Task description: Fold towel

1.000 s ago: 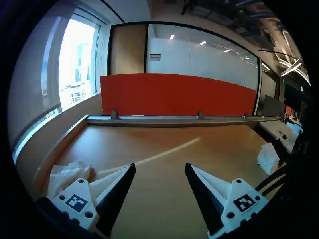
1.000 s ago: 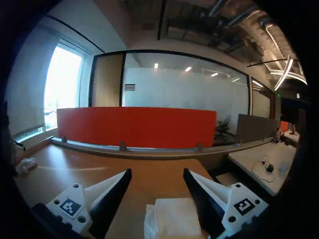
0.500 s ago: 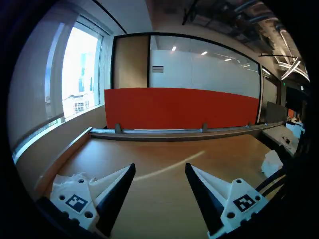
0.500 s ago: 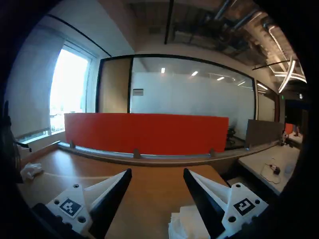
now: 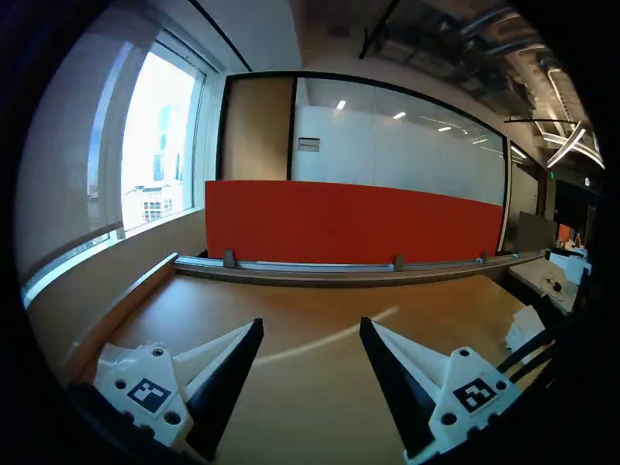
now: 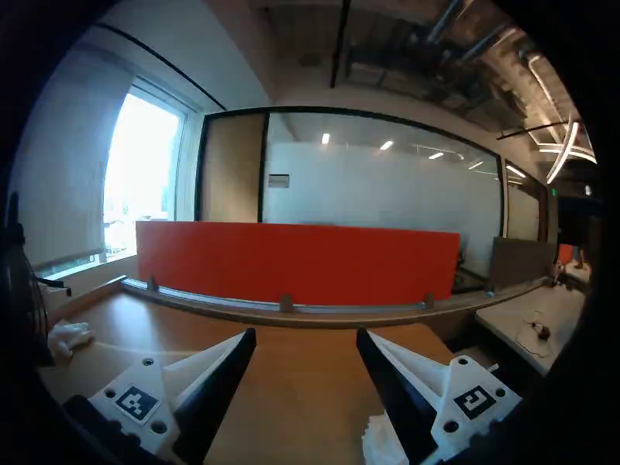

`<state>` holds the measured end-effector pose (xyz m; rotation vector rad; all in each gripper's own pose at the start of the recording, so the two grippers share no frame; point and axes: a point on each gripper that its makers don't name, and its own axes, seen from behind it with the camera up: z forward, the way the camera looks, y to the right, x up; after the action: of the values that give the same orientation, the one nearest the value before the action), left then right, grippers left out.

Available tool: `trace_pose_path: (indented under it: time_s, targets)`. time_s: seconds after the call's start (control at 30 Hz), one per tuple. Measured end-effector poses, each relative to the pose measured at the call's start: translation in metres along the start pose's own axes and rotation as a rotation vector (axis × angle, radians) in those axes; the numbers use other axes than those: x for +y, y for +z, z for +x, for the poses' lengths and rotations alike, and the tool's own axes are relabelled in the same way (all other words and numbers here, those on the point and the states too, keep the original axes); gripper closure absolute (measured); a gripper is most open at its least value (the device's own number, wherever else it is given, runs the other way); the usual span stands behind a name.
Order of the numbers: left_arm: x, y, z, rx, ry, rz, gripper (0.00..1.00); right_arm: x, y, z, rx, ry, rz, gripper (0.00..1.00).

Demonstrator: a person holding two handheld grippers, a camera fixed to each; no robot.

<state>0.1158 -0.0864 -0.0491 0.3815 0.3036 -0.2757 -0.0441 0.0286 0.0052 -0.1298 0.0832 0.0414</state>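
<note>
In the left gripper view my left gripper [image 5: 309, 325] is open over the wooden table [image 5: 310, 310], with nothing between its fingers. A white towel [image 5: 525, 327] lies at the table's right edge, and a scrap of crumpled white cloth [image 5: 107, 352] peeks out behind the left finger. In the right gripper view my right gripper [image 6: 304, 335] is open too. The corner of a folded white towel [image 6: 378, 442] shows at the bottom, beside the right finger. A crumpled white towel [image 6: 68, 338] lies far left on the table.
An orange divider panel [image 5: 349, 221] on a metal rail closes the table's far side. A raised wooden ledge [image 5: 116, 302] and a window run along the left. A neighbouring white desk [image 6: 535, 329] with a cable stands to the right. Something dark [image 6: 17, 302] shows at the left edge.
Both views have tipped upward. The folded towel has slid down to the bottom of the right gripper view. The crumpled cloth has sunk behind the left gripper's finger. Both grippers stay open.
</note>
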Motion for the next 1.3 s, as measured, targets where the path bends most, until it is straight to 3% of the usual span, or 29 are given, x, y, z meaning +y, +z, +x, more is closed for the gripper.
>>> trace_pose_path:
  time_s: [0.27, 0.47, 0.67, 0.97, 1.3]
  targets:
    - [-0.003, 0.001, 0.005, 0.019, 0.022, -0.009, 0.08, -0.011, 0.000, -0.004, -0.019, 0.004, 0.017, 0.00]
    - [-0.004, 0.002, 0.005, 0.063, 0.001, -0.012, 0.08, -0.015, -0.004, -0.004, -0.021, 0.007, 0.023, 0.00]
    - [-0.017, 0.004, -0.005, 0.108, -0.007, 0.021, 0.08, -0.019, -0.009, -0.002, -0.008, 0.015, 0.032, 0.00]
    - [-0.028, 0.007, -0.036, 0.155, 0.027, 0.042, 0.08, -0.023, -0.018, -0.011, -0.005, 0.036, 0.036, 0.00]
    - [-0.041, 0.014, -0.082, 0.192, 0.062, 0.051, 0.08, -0.030, -0.017, -0.043, -0.003, 0.026, 0.026, 0.00]
